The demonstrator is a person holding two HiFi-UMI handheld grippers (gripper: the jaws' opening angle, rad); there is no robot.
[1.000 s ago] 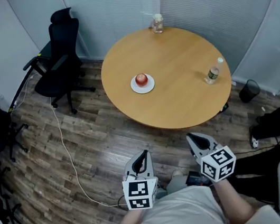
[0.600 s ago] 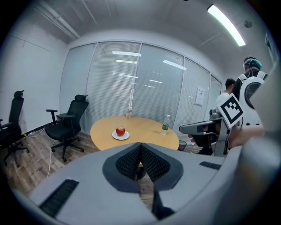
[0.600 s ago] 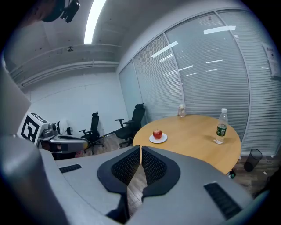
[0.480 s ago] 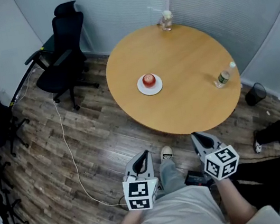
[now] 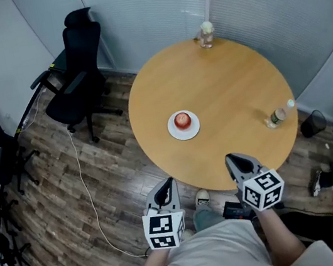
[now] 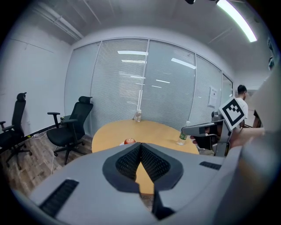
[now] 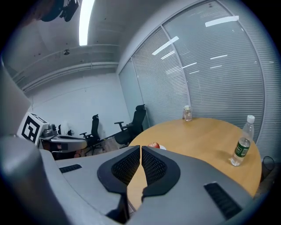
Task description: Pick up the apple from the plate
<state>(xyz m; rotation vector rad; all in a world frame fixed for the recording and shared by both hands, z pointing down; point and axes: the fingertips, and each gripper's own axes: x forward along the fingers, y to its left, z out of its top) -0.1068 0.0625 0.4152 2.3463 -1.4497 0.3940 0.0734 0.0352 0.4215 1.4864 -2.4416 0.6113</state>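
Grey left gripper (image 5: 170,182) and right gripper (image 5: 229,159) each carry a black-and-white marker cube, and farther from the table (image 5: 235,85) is a white shirt (image 5: 220,253).

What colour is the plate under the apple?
White. The plate shows best in the head view.

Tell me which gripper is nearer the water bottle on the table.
Right. The right gripper is at the table's near edge, just short of the water bottle; the left gripper is much farther off to the left.
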